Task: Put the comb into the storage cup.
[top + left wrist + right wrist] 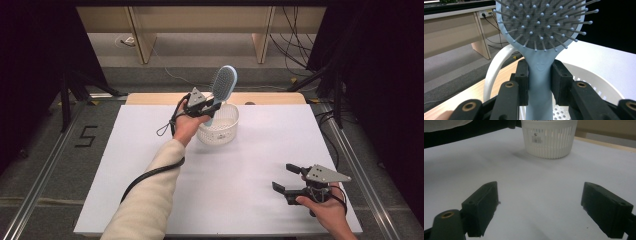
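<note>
- High view: one hairbrush [223, 84], one white basket [220, 129], two grippers; the left gripper [214, 106] holds the brush upright over the basket, handle end dipping inside it; the right gripper [287, 179] hovers low near the table's [260, 165] front right edge
- Left gripper view: jaws clamped on the brush handle [539, 75], basket rim beneath
- Right gripper view: jaws wide apart, nothing between them; basket well ahead

White table [150, 165]; white basket [220, 131]
</note>
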A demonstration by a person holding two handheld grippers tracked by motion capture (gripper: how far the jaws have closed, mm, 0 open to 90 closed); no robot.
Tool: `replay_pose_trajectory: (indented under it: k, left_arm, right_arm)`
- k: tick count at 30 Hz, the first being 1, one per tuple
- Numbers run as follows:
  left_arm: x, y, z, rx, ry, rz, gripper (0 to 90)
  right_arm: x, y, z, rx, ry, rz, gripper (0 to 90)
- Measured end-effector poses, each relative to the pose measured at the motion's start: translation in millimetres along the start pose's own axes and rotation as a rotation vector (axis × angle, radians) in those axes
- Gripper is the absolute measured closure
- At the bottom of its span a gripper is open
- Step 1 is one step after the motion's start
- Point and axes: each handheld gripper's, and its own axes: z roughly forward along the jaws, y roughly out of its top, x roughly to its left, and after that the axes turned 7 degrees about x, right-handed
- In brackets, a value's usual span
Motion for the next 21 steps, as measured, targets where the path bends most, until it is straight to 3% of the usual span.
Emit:
replay_pose_trajectory:
  k: [21]
  left_arm:
    - [1.6, -1.4, 0.0, 0.012, -0.002, 0.004, 69.5]
  right_arm:
    - [-0.1, 0.0, 0.1, 0.001, 0.001, -0.001, 15.4]
